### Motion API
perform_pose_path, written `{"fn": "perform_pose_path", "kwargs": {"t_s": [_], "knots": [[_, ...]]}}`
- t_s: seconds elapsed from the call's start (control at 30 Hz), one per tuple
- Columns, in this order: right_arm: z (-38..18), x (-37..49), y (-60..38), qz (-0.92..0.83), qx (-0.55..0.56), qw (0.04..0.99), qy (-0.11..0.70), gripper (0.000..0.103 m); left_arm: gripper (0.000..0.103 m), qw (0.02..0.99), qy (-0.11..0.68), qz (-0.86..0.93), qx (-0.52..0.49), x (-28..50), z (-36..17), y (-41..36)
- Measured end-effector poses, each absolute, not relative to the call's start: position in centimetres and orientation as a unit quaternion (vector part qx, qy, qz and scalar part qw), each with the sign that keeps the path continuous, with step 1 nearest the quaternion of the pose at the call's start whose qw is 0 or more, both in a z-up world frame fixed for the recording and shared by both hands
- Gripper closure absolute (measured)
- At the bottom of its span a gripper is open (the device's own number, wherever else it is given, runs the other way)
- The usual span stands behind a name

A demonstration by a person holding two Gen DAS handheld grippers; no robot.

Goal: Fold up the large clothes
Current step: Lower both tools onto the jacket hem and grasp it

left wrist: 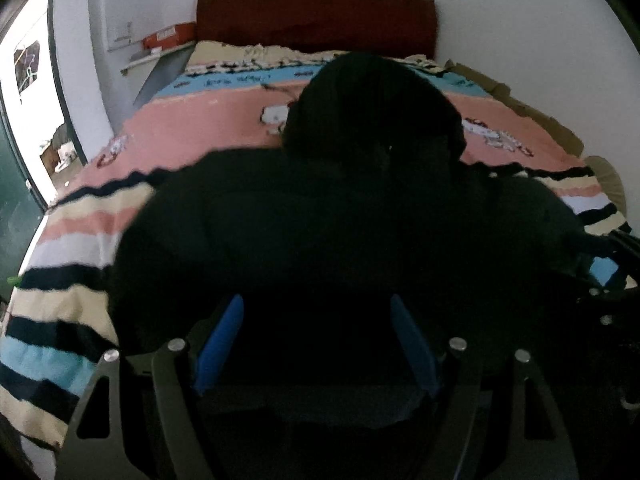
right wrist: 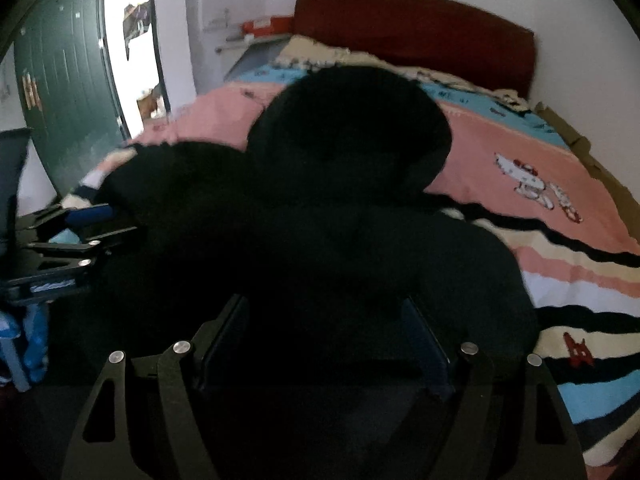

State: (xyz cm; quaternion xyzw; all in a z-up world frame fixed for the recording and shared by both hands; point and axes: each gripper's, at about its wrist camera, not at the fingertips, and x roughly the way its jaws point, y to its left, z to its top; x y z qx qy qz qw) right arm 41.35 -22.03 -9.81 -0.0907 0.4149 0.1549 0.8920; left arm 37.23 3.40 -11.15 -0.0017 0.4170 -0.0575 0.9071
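A large black hooded garment (left wrist: 320,208) lies spread on the bed, hood toward the headboard; it also shows in the right wrist view (right wrist: 312,216). My left gripper (left wrist: 318,312) is open over the garment's near edge, blue pads wide apart, with dark cloth between them. My right gripper (right wrist: 324,316) is open over the same near edge, further right. In the right wrist view the left gripper (right wrist: 86,216) shows at the left by the garment's sleeve. In the left wrist view the right gripper's frame (left wrist: 612,276) shows at the right edge.
The bed carries a striped pink, blue and cream blanket (left wrist: 192,128) with cartoon prints. A dark red headboard (left wrist: 316,16) stands against the white wall. A green door (right wrist: 64,92) and bright doorway are at the left. A red box (left wrist: 168,36) sits on a shelf.
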Motion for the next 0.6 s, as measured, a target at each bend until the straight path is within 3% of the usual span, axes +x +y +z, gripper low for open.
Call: {"fn": "perform_pose_path", "kwargs": {"t_s": [0.17, 0.6], "knots": [[-13.1, 41.9, -22.0, 0.167, -0.087, 0.881, 0.435, 0.026, 0.027, 0.908, 0.417, -0.051, 0.009, 37.2, -12.2, 2.9], [-14.4, 42.0, -21.4, 0.158, -0.107, 0.877, 0.44, 0.026, 0.027, 0.91, 0.411, -0.044, 0.017, 36.8, -13.0, 2.5]]}}
